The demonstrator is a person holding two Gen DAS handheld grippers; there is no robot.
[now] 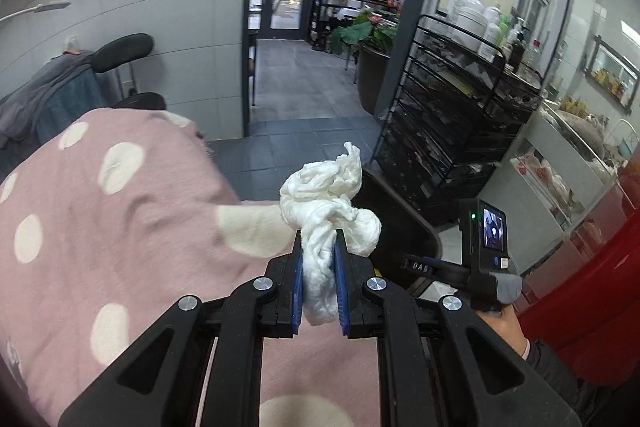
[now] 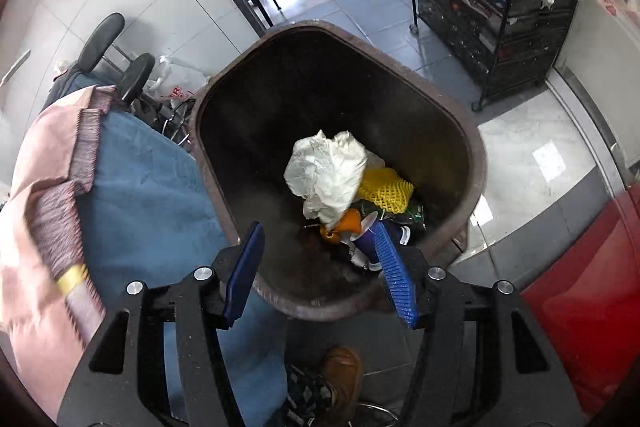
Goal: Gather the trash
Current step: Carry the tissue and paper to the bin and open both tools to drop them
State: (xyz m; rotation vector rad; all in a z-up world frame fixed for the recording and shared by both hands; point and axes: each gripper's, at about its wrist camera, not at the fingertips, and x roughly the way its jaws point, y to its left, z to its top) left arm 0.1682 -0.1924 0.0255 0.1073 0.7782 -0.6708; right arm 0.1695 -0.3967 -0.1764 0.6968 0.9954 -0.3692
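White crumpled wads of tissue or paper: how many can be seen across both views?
2. One white crumpled tissue wad is clamped in the left gripper's jaws; one white crumpled paper wad lies inside the brown plastic bin. Others may be buried.

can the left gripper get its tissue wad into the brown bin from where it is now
Probably yes. The left gripper is shut on the tissue wad, and the brown bin stands open-topped with no lid. The right gripper hangs open over it and may need to clear.
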